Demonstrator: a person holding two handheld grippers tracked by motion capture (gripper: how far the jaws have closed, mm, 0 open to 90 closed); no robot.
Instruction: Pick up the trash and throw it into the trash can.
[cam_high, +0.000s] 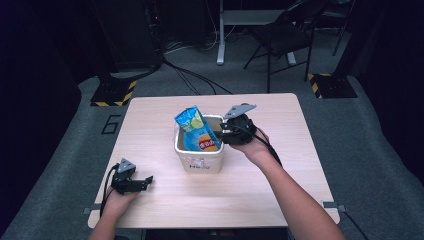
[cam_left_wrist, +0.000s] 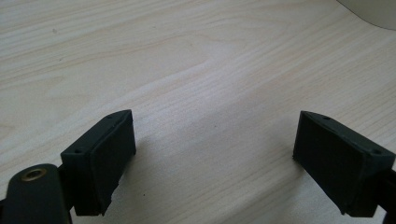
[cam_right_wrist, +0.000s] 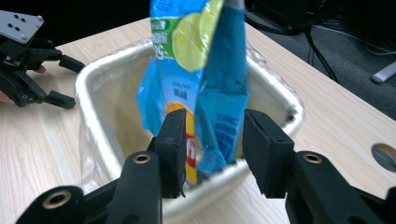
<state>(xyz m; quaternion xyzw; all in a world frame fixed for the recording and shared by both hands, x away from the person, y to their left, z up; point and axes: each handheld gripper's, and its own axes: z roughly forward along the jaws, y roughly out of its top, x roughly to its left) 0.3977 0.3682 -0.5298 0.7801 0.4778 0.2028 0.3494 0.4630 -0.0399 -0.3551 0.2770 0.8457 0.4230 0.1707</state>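
Observation:
A blue chip bag (cam_high: 192, 127) with a lime picture stands tilted in a white bin (cam_high: 200, 161) at the middle of the table, its top sticking out above the rim. My right gripper (cam_high: 222, 131) reaches over the bin's right rim. In the right gripper view the bag (cam_right_wrist: 187, 60) passes between the narrowed jaws of that gripper (cam_right_wrist: 212, 119), which are shut on its lower edge above the bin (cam_right_wrist: 93, 81). My left gripper (cam_high: 147, 181) rests on the table near the front left, open with bare wood between its jaws (cam_left_wrist: 215, 126).
The light wooden table (cam_high: 280, 165) has free surface around the bin. A corner of the bin (cam_left_wrist: 373, 11) shows at the top right of the left gripper view. A round hole (cam_right_wrist: 385, 156) sits in the tabletop. Chairs and cables lie on the floor beyond the table.

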